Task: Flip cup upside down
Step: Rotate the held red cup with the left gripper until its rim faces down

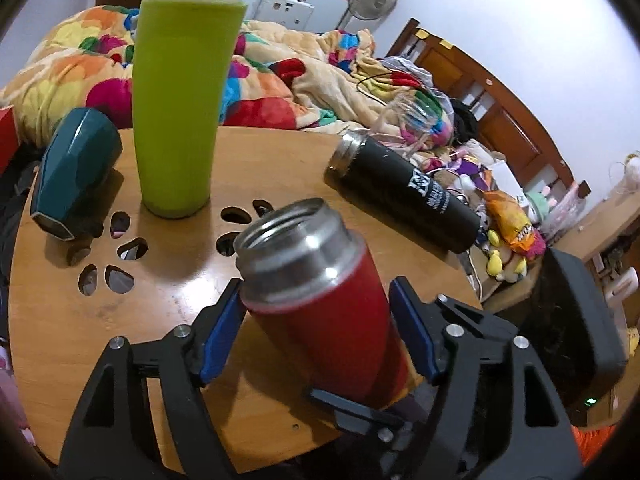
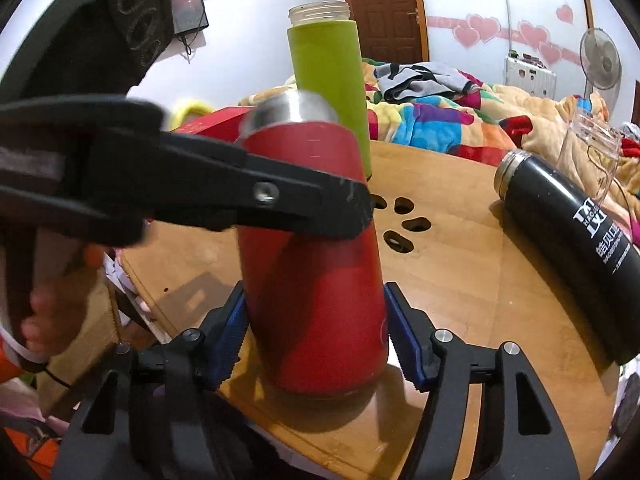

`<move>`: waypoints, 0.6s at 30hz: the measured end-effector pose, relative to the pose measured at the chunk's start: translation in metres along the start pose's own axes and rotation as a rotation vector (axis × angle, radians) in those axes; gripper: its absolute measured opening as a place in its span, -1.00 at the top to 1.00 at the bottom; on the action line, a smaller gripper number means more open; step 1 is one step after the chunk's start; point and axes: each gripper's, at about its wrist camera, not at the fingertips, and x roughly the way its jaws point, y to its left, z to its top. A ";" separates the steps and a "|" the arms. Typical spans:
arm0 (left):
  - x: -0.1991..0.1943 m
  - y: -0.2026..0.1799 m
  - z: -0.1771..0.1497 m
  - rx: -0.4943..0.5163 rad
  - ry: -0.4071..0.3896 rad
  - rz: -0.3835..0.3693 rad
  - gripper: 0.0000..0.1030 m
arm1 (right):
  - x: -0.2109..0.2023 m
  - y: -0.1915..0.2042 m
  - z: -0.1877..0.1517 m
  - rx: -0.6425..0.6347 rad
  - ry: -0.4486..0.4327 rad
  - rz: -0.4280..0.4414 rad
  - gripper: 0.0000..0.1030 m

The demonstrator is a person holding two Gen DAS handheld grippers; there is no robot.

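Round and wooden, the table (image 1: 120, 340) has a flower of petal-shaped holes cut in its middle, and behind it lies a bed heaped with a bright patchwork quilt (image 1: 280, 80); pink hearts (image 2: 472, 34) dot the far wall beside one standing fan (image 2: 600, 60). Four drink vessels are on or over the table, and one clear glass (image 2: 592, 136) shows near the far right edge. One red cup (image 1: 320, 296) with a steel neck and open mouth sits tilted at the near middle. The left gripper (image 1: 316, 334) brackets it with its blue pads (image 1: 218, 344) close to either side of the body; whether they actually press the cup is hard to tell from this angle. The right gripper (image 2: 314, 336) stands narrowly parted around the same cup lower down, its pads just beside the red wall. One green bottle (image 1: 180, 100) stands upright at the far middle, its cap off. One black flask (image 1: 404, 190) lies on its side to the right, printed with a white logo and lines of lettering too small to read. One teal cup (image 1: 72, 176) lies tipped over at the far left.
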 end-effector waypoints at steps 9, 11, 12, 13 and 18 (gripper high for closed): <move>0.009 0.007 -0.006 -0.024 -0.025 0.059 -0.49 | 0.001 0.002 -0.004 0.043 0.006 0.009 -0.14; 0.010 0.005 -0.006 -0.006 -0.022 0.088 -0.51 | 0.003 0.001 -0.004 0.043 0.009 0.010 -0.14; 0.010 0.006 -0.006 -0.008 -0.019 0.086 -0.51 | 0.004 0.002 -0.005 0.043 0.011 0.011 -0.14; 0.009 0.008 -0.006 -0.011 -0.016 0.078 -0.52 | 0.003 0.004 -0.006 0.044 0.011 0.012 -0.14; 0.008 0.005 -0.006 0.030 -0.009 0.130 -0.56 | 0.003 0.006 -0.006 0.042 0.007 0.014 -0.14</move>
